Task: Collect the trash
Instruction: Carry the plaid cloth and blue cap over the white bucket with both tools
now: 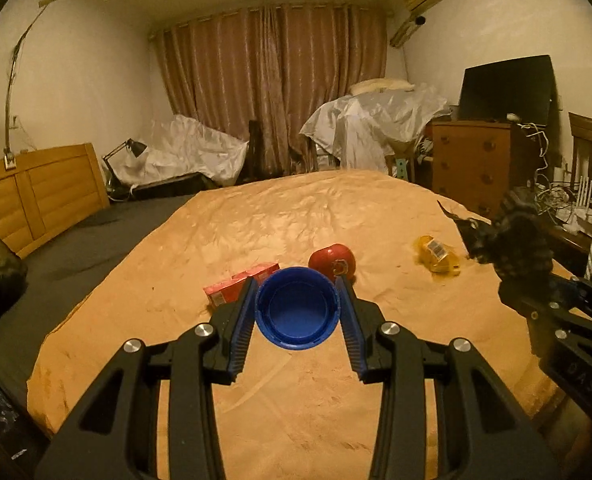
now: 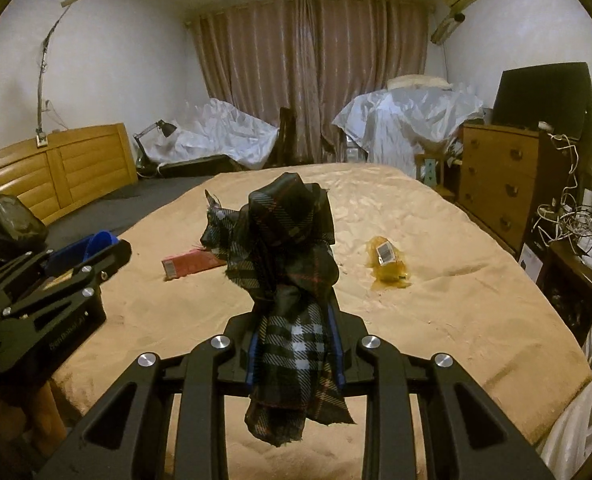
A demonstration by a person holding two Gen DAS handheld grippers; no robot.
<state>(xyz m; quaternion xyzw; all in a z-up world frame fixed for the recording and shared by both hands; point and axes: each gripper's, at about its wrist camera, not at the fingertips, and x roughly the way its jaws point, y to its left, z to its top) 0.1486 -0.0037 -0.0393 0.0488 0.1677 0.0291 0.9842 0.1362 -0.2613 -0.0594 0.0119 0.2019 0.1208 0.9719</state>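
A wide bed (image 1: 256,240) under a tan-orange cover fills the middle of this dim bedroom, with drawn curtains (image 1: 272,84) on the far wall and plastic-draped furniture on either side of them.

Over the near part of the bed, the left gripper (image 1: 296,304) is clamped on a blue plastic cap (image 1: 294,312), a blue-lined finger pressed against each side and the cap's hollow facing back toward the camera. The tool is held up off the cover and tipped a little downward.

To its right, the right gripper (image 2: 294,336) is pinched shut on a dark plaid scrap of cloth or wrapper (image 2: 288,264), which bunches up above the fingers and trails a ragged end below them. It is also lifted clear of the bed and angled slightly down.

More litter lies on the cover farther out: a flat red carton (image 1: 240,286) just beyond the cap, a round red object (image 1: 334,262) to the right of it, and a crumpled yellow wrapper (image 1: 438,258) with a barcode label toward the right edge.

A wooden headboard (image 1: 36,196) stands at the left, a chest of drawers (image 1: 472,160) with a dark screen (image 1: 508,88) on it at the right.
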